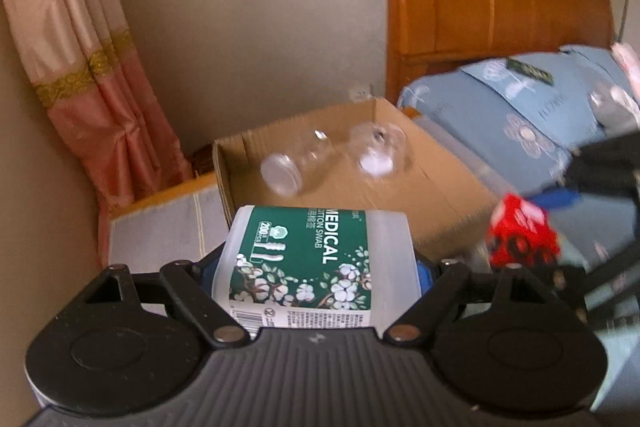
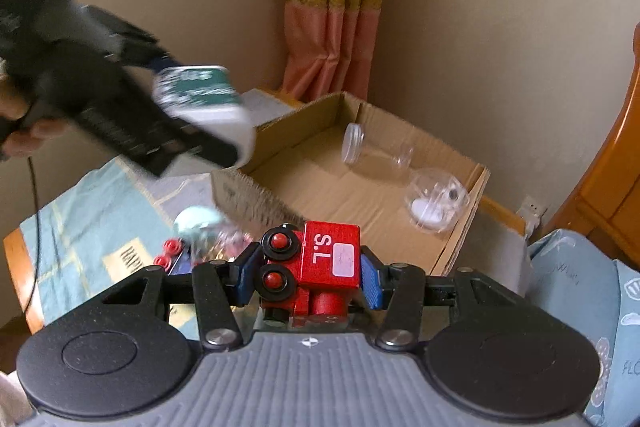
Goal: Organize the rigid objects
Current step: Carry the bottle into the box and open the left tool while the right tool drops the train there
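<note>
left claw (image 1: 316, 267) clamps swab box (image 1: 308, 259) (lengthwise forward) | right claw (image 2: 310, 275) clamps toy train (image 2: 316, 267)

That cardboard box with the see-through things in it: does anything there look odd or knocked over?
Slightly: the clear jar lies on its side in the cardboard box, beside a clear round container. Nothing looks spilled or broken.

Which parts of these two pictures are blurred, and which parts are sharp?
Left wrist view: the cotton swab box in the left tongs is sharp; the red toy train and clear jar are smeared. Right wrist view: the train is sharp; the swab box is blurred.
</note>
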`<state>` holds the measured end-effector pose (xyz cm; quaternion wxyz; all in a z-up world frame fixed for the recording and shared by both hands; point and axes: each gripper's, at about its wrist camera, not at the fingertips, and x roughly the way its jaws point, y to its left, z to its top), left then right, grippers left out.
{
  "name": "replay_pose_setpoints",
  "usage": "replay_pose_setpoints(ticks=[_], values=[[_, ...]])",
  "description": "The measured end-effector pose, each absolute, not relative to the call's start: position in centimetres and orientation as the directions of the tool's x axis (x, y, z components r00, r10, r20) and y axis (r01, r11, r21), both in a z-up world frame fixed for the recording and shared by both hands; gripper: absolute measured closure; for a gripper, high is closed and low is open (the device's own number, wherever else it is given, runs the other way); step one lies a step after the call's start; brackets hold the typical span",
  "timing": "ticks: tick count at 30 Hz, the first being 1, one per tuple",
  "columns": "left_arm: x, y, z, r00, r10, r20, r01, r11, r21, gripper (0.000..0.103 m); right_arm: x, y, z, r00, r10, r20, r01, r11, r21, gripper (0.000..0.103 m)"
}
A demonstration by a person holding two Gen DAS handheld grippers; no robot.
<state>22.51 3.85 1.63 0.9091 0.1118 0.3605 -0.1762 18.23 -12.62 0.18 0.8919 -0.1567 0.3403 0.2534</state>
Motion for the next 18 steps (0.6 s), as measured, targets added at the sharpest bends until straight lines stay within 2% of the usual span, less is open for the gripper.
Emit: replay_pose_setpoints(ticks=[12,14,15,18], values=[[29.3,2.8,-0.7,0.64,-0.211,-0.739,0.352,0.935,0.037,0.019,21.0,-12.1,0.5,0.635,0.336,-0.696,-0.538,0.839,-0.085,0.047],[29.6,2.8,-0.8,0.649,-0.202,-0.733,0.336,0.941,0.039,0.013,21.4,-12.0,0.4,0.632,0.335,-0.699,-0.537,0.839,-0.084,0.047],[29.7,2.8,-0.8,0.655,-0.195,-0.73,0.324,0.945,0.039,0.007,21.5,-11.9,0.3,0.631,0.335,-0.7,-0.538,0.839,-0.083,0.047],[29.5,3.2,-0.3,0.663,-0.205,-0.72,0.316,0.949,0.02,0.006,22.0,-11.8,0.1,0.626,0.333,-0.706,-0.54,0.837,-0.085,0.047]])
